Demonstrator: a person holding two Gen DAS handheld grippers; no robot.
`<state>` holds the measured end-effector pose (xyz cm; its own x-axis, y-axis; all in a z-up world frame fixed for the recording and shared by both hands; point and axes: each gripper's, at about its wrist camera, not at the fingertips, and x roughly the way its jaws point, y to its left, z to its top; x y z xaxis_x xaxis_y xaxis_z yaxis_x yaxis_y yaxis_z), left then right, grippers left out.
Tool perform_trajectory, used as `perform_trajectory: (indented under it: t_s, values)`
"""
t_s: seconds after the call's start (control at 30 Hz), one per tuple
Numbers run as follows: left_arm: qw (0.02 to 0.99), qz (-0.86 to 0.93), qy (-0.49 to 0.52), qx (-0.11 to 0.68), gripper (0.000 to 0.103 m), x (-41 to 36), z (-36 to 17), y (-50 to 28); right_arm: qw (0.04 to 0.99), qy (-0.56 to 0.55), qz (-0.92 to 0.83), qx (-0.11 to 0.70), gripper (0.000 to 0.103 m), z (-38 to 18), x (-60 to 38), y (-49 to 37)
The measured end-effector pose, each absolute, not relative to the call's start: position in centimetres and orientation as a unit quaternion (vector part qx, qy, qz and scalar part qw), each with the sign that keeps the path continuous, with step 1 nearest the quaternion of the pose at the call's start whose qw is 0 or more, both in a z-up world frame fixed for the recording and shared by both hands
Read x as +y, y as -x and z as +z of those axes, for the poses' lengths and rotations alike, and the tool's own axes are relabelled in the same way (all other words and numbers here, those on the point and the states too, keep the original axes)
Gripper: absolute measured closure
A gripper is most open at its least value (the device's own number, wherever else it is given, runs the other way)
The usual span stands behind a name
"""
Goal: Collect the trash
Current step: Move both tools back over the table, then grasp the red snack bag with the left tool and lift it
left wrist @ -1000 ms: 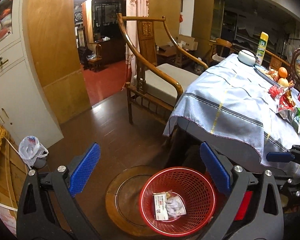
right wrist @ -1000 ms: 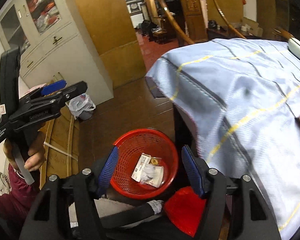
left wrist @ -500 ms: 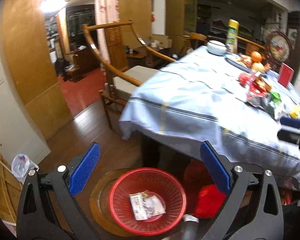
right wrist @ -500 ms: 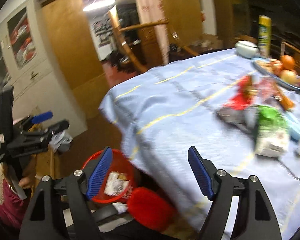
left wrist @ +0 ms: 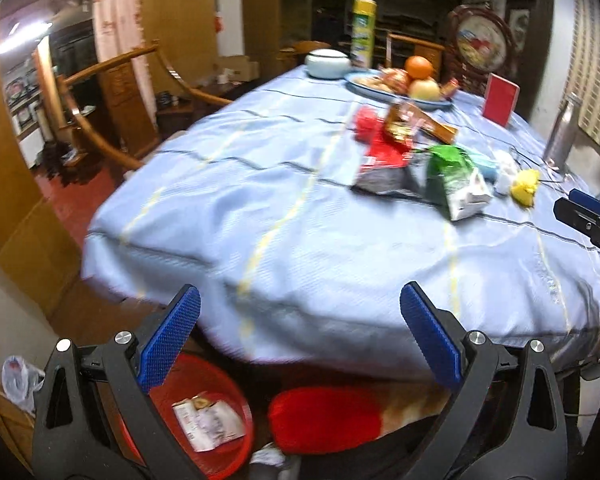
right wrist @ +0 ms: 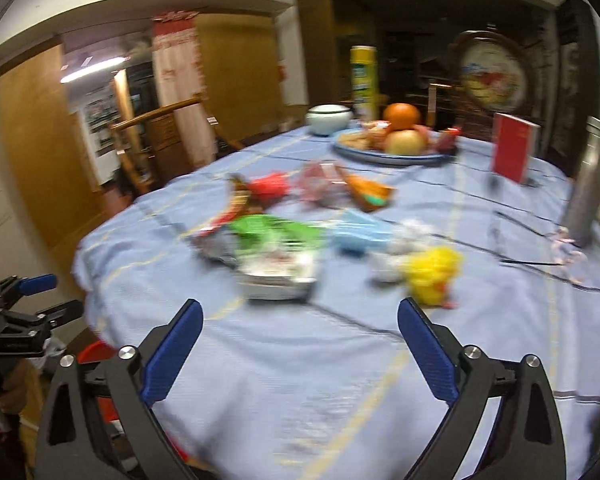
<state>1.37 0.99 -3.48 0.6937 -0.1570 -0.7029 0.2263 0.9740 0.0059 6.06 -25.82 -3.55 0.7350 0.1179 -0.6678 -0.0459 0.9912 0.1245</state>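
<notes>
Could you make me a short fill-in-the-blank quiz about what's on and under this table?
1. The bin on the floor by the table is coloured ____.
2. On the plate, the orange sits next to an ____.
3. Both the left gripper and the right gripper have their jaws ____.
4. The tablecloth is light ____ with yellow lines.

Missing words: red; apple; open; blue
</notes>
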Motion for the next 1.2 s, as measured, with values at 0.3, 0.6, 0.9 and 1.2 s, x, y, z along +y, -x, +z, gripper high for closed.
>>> perform_trajectory:
  t_s: [0.3,0.6,0.9,1.2]
  values:
    - [0.912,-0.129,-0.064,0.384,0.007,-5.3,-3.1,-7.1,0.920,-0.060,-0.011,0.386,0.006,-6.1,-30.8,-7.8]
    - [0.913,-0.134,-0.040,0.383,0.007,-8.0,-1.2,-13.9,0.912,-0.036,-0.014,0.407,0.006,-7.0,-30.1,-8.3]
    - [0.888,-0.123,-0.028,0.442,0.007,-9.6,-4.2,-19.2,0.904,-0.027,0.006,0.426,0.006,-7.3,-29.5,-8.7]
    - [0.890,-0.056,-0.005,0.453,0.007,-4.1,-5.7,-19.3,0.904,-0.022,0.012,0.426,0.006,-7.3,-29.2,-8.7]
